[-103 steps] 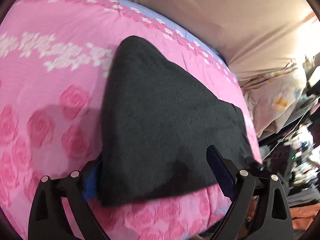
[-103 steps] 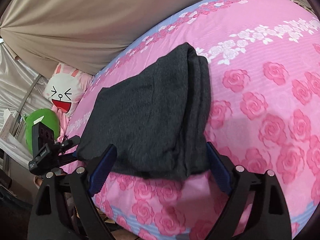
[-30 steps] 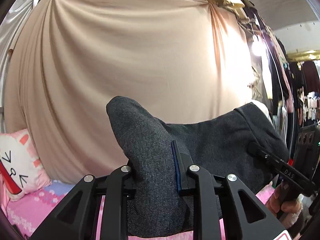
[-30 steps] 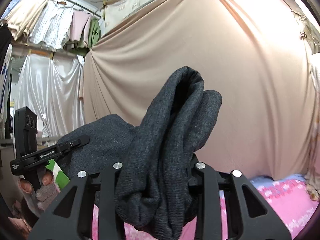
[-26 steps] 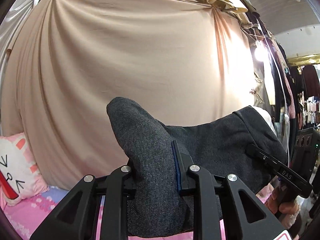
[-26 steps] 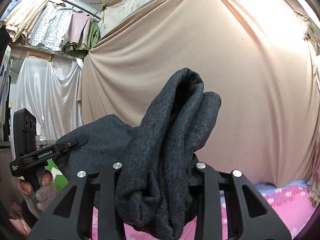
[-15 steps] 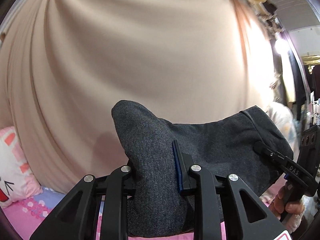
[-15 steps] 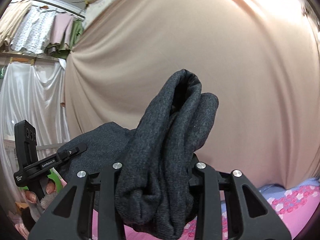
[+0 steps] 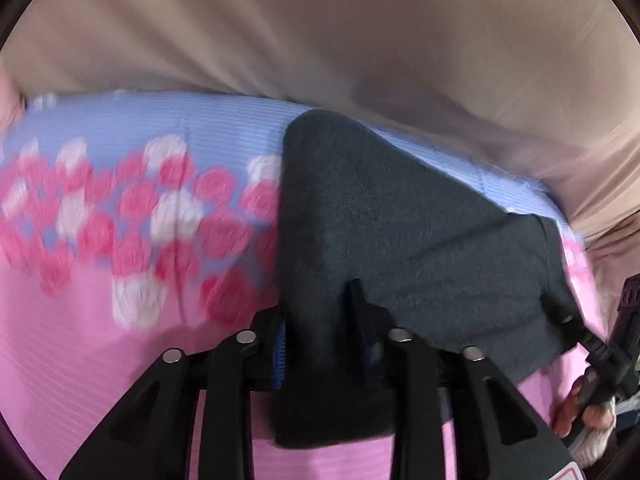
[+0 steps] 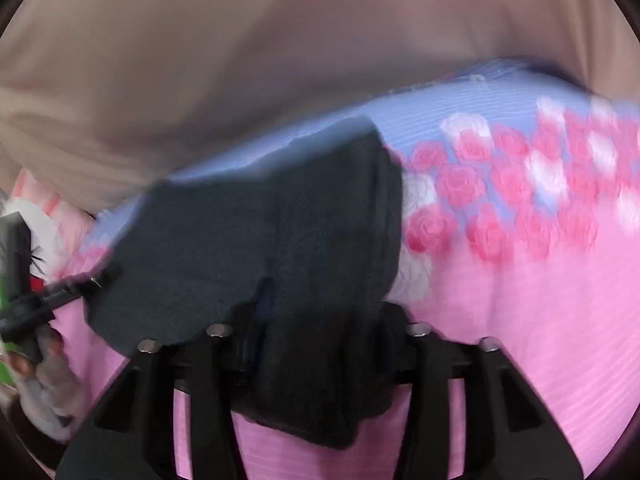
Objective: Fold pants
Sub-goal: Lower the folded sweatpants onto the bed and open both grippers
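The folded dark grey pants (image 9: 400,232) hang between both grippers just above the pink rose-print bedspread (image 9: 100,320). My left gripper (image 9: 320,320) is shut on one end of the bundle. In the right wrist view the pants (image 10: 280,232) bunch thickly between the fingers of my right gripper (image 10: 320,320), which is shut on the other end. The right gripper also shows at the right edge of the left wrist view (image 9: 592,352), and the left gripper at the left edge of the right wrist view (image 10: 60,292). Both views are motion-blurred.
A beige curtain (image 9: 320,32) hangs behind the bed. The bedspread has a blue band with roses (image 10: 500,152) along its far edge. A white and pink plush pillow (image 10: 36,220) lies at the left end of the bed.
Both grippers have tilted down with the pants still clamped. The view has swung from the curtain to the far part of the bedspread, and the pants are now low over it.
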{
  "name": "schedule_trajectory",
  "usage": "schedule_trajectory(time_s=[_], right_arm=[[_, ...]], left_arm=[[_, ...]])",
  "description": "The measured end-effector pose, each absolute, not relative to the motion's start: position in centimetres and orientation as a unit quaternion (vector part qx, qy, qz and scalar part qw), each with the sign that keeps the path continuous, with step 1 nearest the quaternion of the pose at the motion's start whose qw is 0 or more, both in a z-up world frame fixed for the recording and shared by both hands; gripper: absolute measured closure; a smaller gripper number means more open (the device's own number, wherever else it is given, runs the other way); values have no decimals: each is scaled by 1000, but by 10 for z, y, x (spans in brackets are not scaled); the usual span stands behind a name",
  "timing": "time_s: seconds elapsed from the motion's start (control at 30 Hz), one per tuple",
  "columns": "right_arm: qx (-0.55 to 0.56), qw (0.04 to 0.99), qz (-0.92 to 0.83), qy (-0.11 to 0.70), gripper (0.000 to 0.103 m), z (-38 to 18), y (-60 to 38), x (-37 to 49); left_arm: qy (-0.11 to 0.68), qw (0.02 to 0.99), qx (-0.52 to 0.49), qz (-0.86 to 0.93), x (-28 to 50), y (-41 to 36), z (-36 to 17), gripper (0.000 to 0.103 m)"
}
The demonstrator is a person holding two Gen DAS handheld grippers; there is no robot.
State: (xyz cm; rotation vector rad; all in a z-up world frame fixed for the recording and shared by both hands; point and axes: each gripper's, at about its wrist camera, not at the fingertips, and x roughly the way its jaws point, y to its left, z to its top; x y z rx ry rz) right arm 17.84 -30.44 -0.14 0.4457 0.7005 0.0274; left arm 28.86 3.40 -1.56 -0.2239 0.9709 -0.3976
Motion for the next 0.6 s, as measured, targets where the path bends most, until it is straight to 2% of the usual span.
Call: schedule_trajectory(time_s=[0.07,0.17,0.2,0.23,0.3,0.33,0.37,0.5,0.6], right_arm=[[173,939,-21,297,54,33,-300,160],[145,945,3,293,60,54,-279,156],[143,942,18,302,62,54,-269,159],[136,938,31,319,66,47,-261,164],[97,921,-4,376,80,11,-255,184],[91,925,-12,370,88,3,-259,186],[89,929,-20,359,92,6,-262,179],[106,936,-4,337,89,32,-259,157],[66,927,-28,369,92,7,-262,167]], left_arm=[[443,870,-116,-184,275,47,-1,67],[440,870,-129,-184,269,47,19,49],[445,863,-143,-194,270,44,19,49],[452,856,-148,-202,274,38,17,49],[472,852,-122,-193,275,22,2,49],[478,852,-108,-184,276,18,-6,49],[483,854,-91,-170,276,12,-14,48],[457,876,-55,-144,265,-6,-12,42],[450,882,-47,-131,260,-11,-13,35]])
